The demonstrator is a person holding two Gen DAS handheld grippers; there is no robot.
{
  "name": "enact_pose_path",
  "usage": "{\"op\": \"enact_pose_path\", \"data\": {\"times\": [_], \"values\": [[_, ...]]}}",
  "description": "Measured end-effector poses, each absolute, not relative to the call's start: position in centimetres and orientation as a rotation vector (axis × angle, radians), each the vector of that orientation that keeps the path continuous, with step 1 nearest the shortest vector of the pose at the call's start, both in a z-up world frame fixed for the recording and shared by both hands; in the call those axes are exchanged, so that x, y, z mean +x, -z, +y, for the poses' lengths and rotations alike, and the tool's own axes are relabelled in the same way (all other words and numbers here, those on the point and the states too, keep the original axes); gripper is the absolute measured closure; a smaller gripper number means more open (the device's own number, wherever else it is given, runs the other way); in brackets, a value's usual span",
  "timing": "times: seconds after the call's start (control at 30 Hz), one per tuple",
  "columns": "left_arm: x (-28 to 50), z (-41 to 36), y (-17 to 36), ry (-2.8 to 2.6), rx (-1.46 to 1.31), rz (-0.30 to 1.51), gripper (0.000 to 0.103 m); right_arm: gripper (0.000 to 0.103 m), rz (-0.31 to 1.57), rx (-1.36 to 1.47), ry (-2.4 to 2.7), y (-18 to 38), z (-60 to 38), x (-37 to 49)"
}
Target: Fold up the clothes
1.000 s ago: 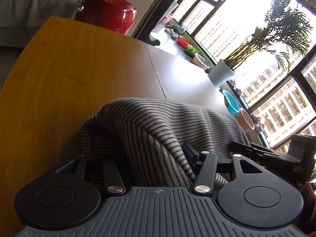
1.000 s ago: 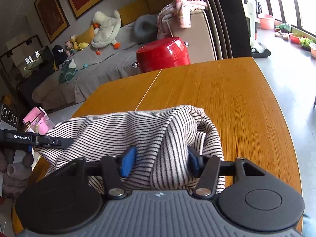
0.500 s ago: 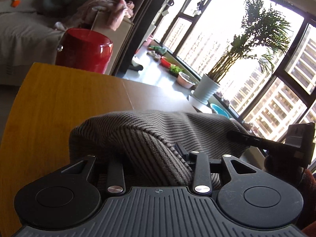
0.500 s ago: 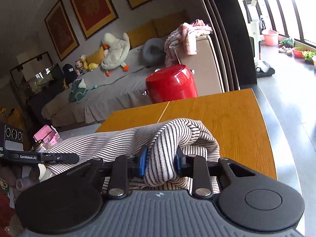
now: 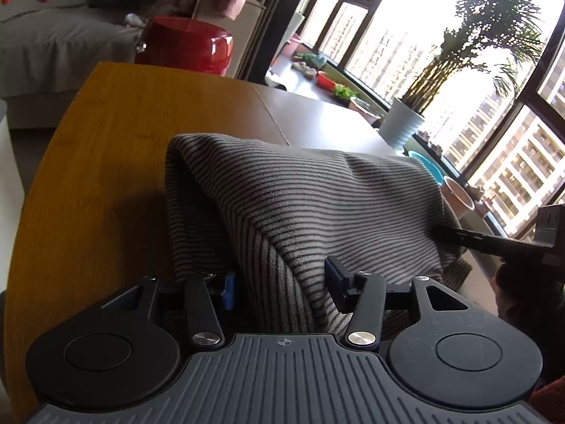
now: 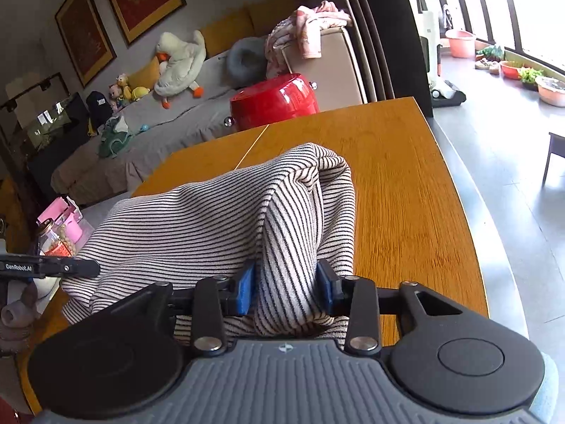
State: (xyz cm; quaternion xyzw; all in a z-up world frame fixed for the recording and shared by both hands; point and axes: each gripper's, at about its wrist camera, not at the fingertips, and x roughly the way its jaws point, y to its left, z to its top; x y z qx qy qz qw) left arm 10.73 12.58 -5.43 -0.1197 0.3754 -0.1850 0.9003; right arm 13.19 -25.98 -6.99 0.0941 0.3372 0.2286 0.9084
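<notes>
A grey-and-black striped garment (image 5: 317,205) hangs stretched between both grippers over the wooden table (image 5: 113,148). My left gripper (image 5: 280,284) is shut on a bunched fold at its left end, blue pads pressing the cloth from both sides. In the right wrist view the same garment (image 6: 197,219) runs leftward from my right gripper (image 6: 286,288), which is shut on a fold of its right end. Each view catches the other gripper's black finger at the garment's far end: the right one (image 5: 494,243), the left one (image 6: 49,268). Most of the garment's underside is hidden.
A red round pot (image 6: 275,100) stands past the table's far edge, with a grey sofa (image 6: 169,120) carrying plush toys behind it. A white potted plant (image 5: 402,123) and bowls sit by the window. A pink box and jar (image 6: 60,226) are off the table's left side.
The right gripper's pads closed onto the fold, from wide apart a second ago. Both grippers tilted up, then back down, and the garment now spans flatter and wider between them.
</notes>
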Motion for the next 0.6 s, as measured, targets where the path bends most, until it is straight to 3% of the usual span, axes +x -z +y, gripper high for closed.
{"op": "enact_pose_path", "data": {"times": [0.1,0.23,0.4,0.5,0.6], "values": [[9.5,13.1,3.5,0.353,-0.247,0.707,0.035,0.037,0.688,0.147,-0.504,7.1,-25.1,12.9],[8.9,11.8,2.5,0.42,-0.284,0.688,0.027,0.019,0.668,0.07,-0.516,7.4,-23.5,12.5],[8.8,9.3,3.1,0.521,-0.32,0.735,0.024,0.017,0.667,0.061,-0.505,6.8,-23.8,12.0],[9.4,8.7,5.7,0.5,-0.314,0.788,0.024,0.0,0.638,0.077,-0.443,5.2,-25.1,11.7],[9.9,9.1,6.0,0.521,-0.343,0.769,0.021,0.0,0.563,0.155,-0.449,2.6,-26.7,11.7]]}}
